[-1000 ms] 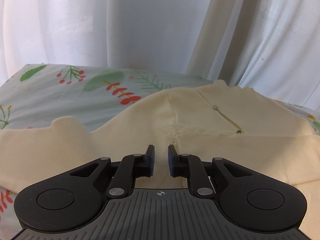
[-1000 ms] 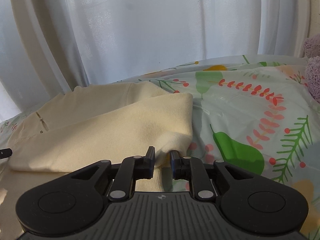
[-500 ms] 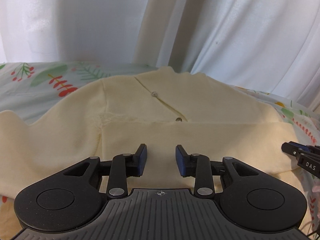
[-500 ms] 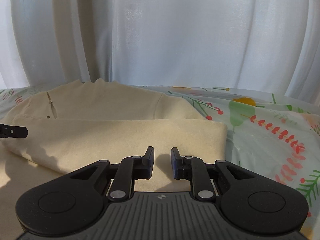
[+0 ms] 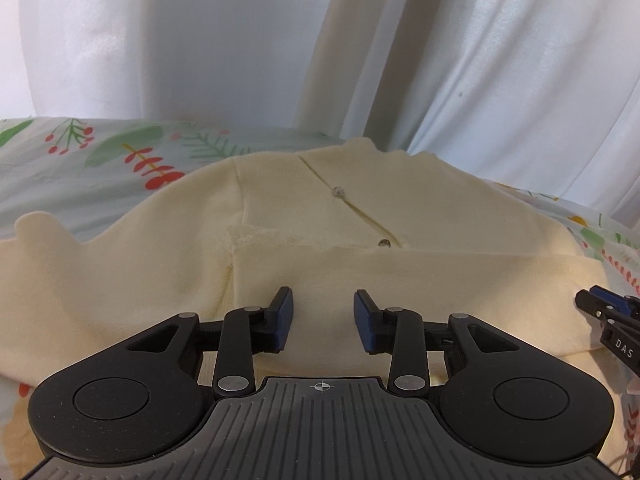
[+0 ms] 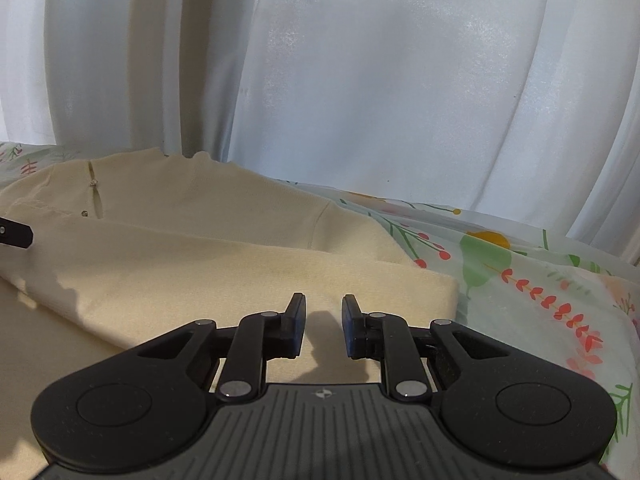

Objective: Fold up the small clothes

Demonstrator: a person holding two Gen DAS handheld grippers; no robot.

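A cream cardigan [image 5: 420, 216] with small buttons lies on the floral sheet, its lower part folded up over the front; one sleeve [image 5: 80, 264] spreads out to the left. It also shows in the right wrist view [image 6: 208, 248]. My left gripper [image 5: 323, 318] is open and empty just above the folded panel. My right gripper [image 6: 323, 326] is open and empty above the fold's right end; its tip shows at the right edge of the left wrist view [image 5: 600, 308].
A pale green sheet [image 6: 520, 272] with red and green plant print covers the surface. White curtains [image 6: 360, 80] hang close behind the cardigan.
Both grippers let go of the folded edge and opened; the left one opened wider. Both drew back slightly and turned over the laid-down fold.
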